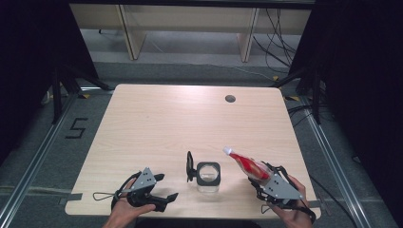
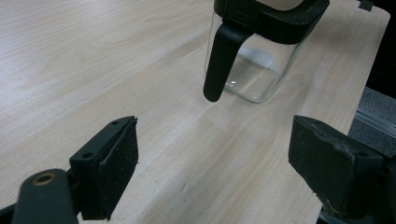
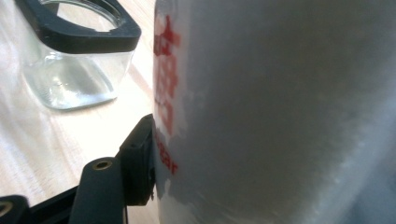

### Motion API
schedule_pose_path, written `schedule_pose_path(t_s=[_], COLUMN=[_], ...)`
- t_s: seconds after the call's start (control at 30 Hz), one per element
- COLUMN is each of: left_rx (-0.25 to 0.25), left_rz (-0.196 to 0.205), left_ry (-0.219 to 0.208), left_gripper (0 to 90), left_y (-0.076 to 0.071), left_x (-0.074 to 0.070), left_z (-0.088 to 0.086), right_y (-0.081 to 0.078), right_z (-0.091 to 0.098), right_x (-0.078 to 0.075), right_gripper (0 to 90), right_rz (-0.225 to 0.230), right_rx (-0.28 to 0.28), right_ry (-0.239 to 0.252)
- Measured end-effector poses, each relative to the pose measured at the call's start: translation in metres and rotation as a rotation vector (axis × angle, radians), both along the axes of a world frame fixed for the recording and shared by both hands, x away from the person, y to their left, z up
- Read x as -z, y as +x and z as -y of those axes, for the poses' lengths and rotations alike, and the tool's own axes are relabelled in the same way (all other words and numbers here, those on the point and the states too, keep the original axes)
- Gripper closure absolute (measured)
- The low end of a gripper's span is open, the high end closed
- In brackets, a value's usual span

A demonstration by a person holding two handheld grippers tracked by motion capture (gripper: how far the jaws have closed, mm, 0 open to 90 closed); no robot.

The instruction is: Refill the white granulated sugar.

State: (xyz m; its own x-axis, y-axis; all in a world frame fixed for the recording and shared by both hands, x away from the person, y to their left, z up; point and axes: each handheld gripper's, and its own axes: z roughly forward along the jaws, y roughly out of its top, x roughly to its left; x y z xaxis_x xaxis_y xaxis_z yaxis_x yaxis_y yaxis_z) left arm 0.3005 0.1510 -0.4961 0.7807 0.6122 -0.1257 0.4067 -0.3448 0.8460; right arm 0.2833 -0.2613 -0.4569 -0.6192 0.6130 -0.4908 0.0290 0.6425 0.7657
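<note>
A small square glass jar [image 1: 208, 176] with a black rim stands near the table's front edge, its black lid [image 1: 190, 166] flipped open to the left. It looks empty in the left gripper view [image 2: 252, 70] and the right gripper view [image 3: 70, 70]. My right gripper [image 1: 260, 175] is shut on a white packet with red print [image 1: 244, 164], held tilted with its top end up and to the left, just right of the jar. The packet [image 3: 280, 107] hides the right jaw. My left gripper [image 1: 164, 189] rests open at the front left, with nothing between its pads [image 2: 119, 163].
The light wooden table [image 1: 180, 118] has a round cable hole [image 1: 230, 99] at the back right. A floor marking "5" [image 1: 77, 128] lies to the left. Wooden furniture legs and cables stand beyond the far edge.
</note>
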Motion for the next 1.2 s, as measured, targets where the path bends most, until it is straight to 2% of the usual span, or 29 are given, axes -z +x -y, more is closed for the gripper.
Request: schedule_pose_path(t_s=[0.03,0.07,0.1,0.17,0.23,0.33,0.37,0.43,0.47,0.53,0.57,0.6,0.63,0.73,0.77,0.83,0.97,1.0,1.03,1.07,1.2], left_rx=[-0.016,-0.008,-0.007,0.001,-0.015,-0.006,-0.008,-0.01,-0.01,-0.009,-0.009,-0.01,-0.008,-0.01,-0.013,-0.008,0.001,0.001,0.001,0.003,-0.002], left_rz=[-0.009,0.002,0.002,0.005,-0.009,-0.006,-0.005,-0.001,0.002,-0.002,-0.003,-0.006,-0.002,-0.003,-0.005,0.003,0.014,0.013,0.013,0.014,0.014], left_ry=[-0.018,-0.001,0.008,0.01,-0.014,-0.001,-0.002,0.001,0.002,-0.001,0.0,-0.002,-0.002,0.0,-0.001,0.009,0.017,0.017,0.017,0.017,0.01], left_gripper=[15.5,15.5,15.6,15.6,15.6,15.6,15.5,15.6,15.6,15.6,15.6,15.6,15.6,15.6,15.6,15.6,15.8,15.8,15.8,15.8,15.8], left_y=[0.0,0.001,0.001,0.001,0.0,0.0,0.001,0.001,0.001,0.001,0.001,0.0,0.0,0.0,0.0,0.001,0.001,0.001,0.001,0.001,0.001], left_x=[0.0,0.0,0.0,0.0,0.001,0.001,0.001,0.001,0.001,0.001,0.001,0.001,0.001,0.001,0.001,0.0,0.0,0.0,0.0,0.0,0.001], left_z=[0.001,-0.001,-0.001,-0.001,0.001,0.001,0.0,0.0,0.0,0.0,0.0,0.001,0.001,0.0,0.0,-0.001,-0.001,-0.001,-0.001,-0.001,0.0], right_y=[-0.003,-0.006,-0.01,-0.011,-0.013,-0.015,-0.016,-0.015,-0.017,-0.017,-0.019,-0.019,-0.019,-0.021,-0.022,-0.023,-0.025,-0.026,-0.026,-0.026,-0.026], right_z=[0.0,-0.001,-0.003,-0.003,-0.004,-0.005,-0.005,-0.006,-0.008,-0.009,-0.01,-0.012,-0.013,-0.016,-0.017,-0.018,-0.018,-0.019,-0.019,-0.021,-0.021], right_x=[-0.001,-0.002,-0.003,-0.002,-0.001,-0.001,-0.001,-0.001,-0.001,-0.002,-0.001,-0.001,-0.003,-0.004,-0.005,-0.003,-0.001,0.001,0.001,0.001,0.003], right_gripper=[38.3,38.3,38.4,38.4,38.4,38.4,38.4,38.5,38.5,38.5,38.5,38.6,38.6,38.6,38.6,38.6,38.7,38.7,38.7,38.7,38.8], right_rz=[0.012,0.022,0.046,0.043,0.043,0.068,0.061,0.085,0.096,0.11,0.099,0.109,0.141,0.164,0.174,0.183,0.175,0.167,0.167,0.178,0.18], right_rx=[0.002,0.003,0.003,0.0,0.008,0.008,0.015,0.013,0.012,0.015,0.019,0.019,0.008,0.002,0.0,0.01,0.026,0.02,0.02,0.028,0.018], right_ry=[-0.007,-0.026,-0.069,-0.082,-0.096,-0.15,-0.148,-0.202,-0.244,-0.263,-0.257,-0.274,-0.307,-0.33,-0.357,-0.384,-0.395,-0.423,-0.423,-0.454,-0.469])
